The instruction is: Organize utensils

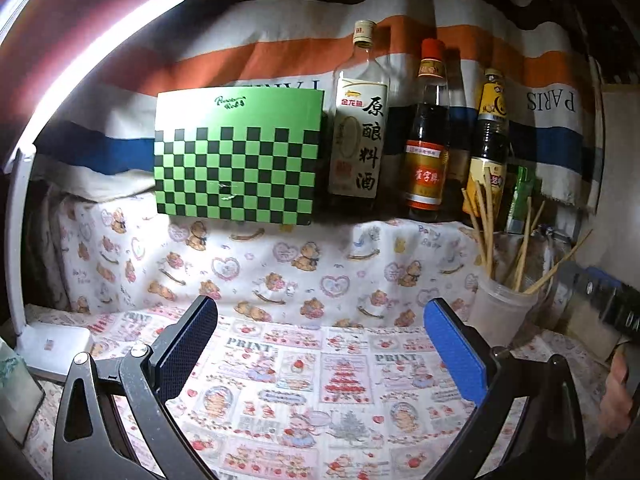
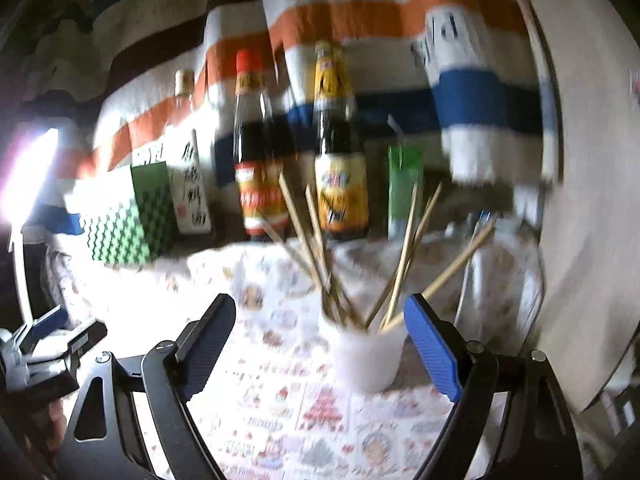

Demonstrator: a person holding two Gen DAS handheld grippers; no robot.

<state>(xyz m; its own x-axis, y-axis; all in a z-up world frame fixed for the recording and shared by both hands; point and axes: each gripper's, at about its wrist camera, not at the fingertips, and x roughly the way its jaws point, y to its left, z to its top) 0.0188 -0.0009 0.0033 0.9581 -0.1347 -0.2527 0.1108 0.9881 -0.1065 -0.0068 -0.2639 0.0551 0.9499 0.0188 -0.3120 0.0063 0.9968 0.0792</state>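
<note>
Striped cloth backs a print-covered tabletop (image 1: 304, 364) where a white cup (image 2: 366, 354) holds chopsticks (image 2: 402, 256) fanned upright. Both claws gape empty: the right claw (image 2: 320, 344) faces the cup, nearer than the left claw (image 1: 320, 344), to whose right it stands.

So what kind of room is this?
Probably a home kitchen corner: sauce bottles stand along the back, chopsticks poke out of a white cup, and a teddy-bear cloth covers the table.

"PARIS" on striped cloth (image 1: 552, 102); "PRINT" on tablecloth (image 1: 248, 346); "原酿料酒" on bottle (image 1: 358, 128)
</note>
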